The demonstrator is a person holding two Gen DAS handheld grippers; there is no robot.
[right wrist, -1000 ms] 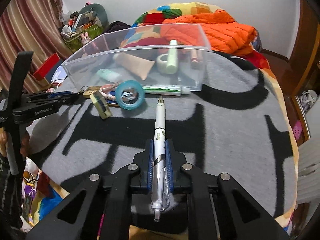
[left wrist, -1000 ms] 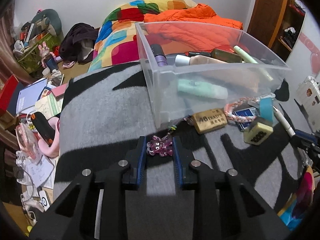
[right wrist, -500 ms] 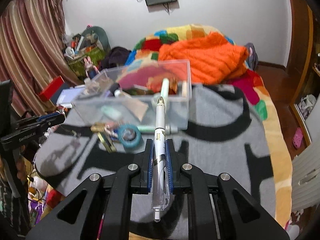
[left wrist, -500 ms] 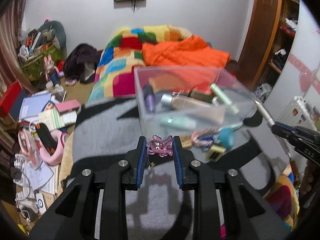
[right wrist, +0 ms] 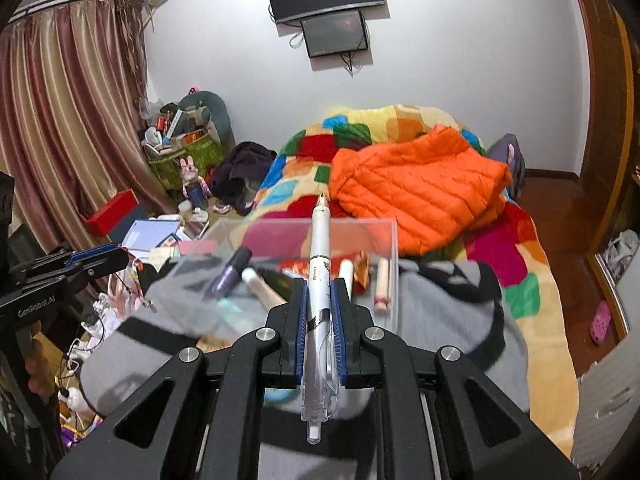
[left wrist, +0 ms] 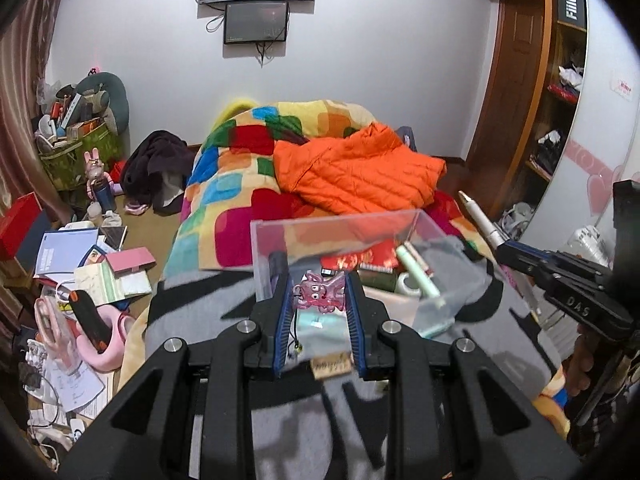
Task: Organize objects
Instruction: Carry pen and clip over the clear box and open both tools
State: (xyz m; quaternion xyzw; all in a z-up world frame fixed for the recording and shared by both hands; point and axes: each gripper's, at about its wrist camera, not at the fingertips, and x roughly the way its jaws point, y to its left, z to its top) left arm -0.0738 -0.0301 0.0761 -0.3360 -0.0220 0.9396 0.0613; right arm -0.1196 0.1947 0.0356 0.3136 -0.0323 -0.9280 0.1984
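Clear bin (left wrist: pixel 336 236) on grey-black blanket (left wrist: pixel 188 312)

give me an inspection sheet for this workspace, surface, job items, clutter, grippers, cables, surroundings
Surface: grey and black blanket over the bed.
Job's things: clear plastic bin holding tubes and bottles; pink charm; white pen.
Clutter: wooden tag on the blanket; books and papers on the floor.
Grippers: left gripper shut on the charm; right gripper shut on the pen.
Cables: cords hang below the wall screens.
Surroundings: orange jacket on a patchwork quilt; curtains.
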